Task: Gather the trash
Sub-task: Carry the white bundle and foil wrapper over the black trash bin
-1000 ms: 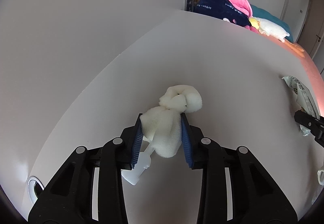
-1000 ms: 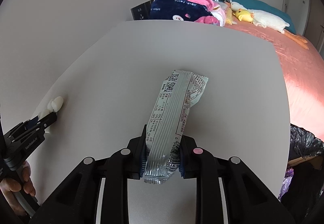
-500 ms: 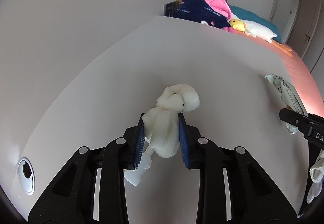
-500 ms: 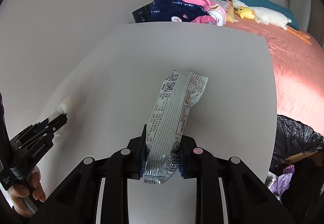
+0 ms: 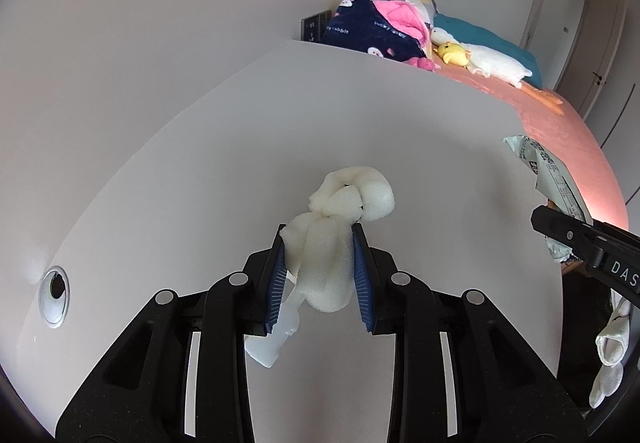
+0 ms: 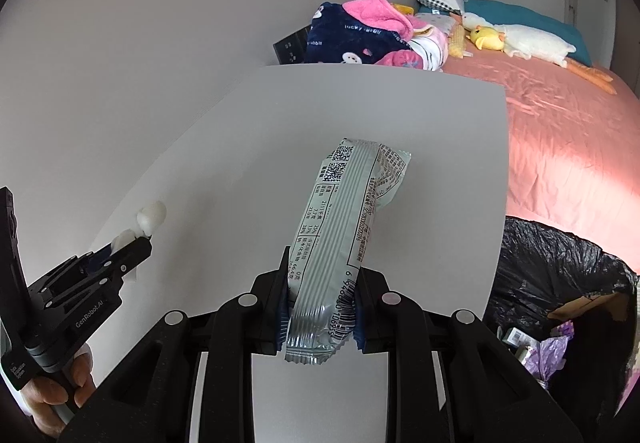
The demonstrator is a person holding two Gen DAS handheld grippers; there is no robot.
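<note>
Both grippers have swung toward the bed side of the white table (image 5: 420, 147) over the last second, and the black-lined trash bin (image 6: 560, 263) now fills more of the right wrist view.

From the left wrist, the left gripper (image 5: 320, 263) is clamped on a crumpled white foam wad (image 5: 336, 243), which bulges forward past the blue pads (image 5: 278, 283) above the tabletop. A round cable grommet (image 5: 54, 293) sits at the table's left edge. On the right the right gripper (image 5: 580, 239) enters, carrying the silver snack wrapper (image 5: 548, 171).

From the right wrist, the right gripper (image 6: 322, 307) is squeezed on the wrapper's (image 6: 340, 235) lower end; its top leans away over the table. Only this view shows the bin just beyond the table's right edge, with scraps inside, and the left gripper (image 6: 132, 247) from the side with foam (image 6: 150, 217) poking out. Behind lies a bed (image 6: 560, 131) with blankets (image 6: 360, 31) and a stuffed goose (image 6: 520, 41).
</note>
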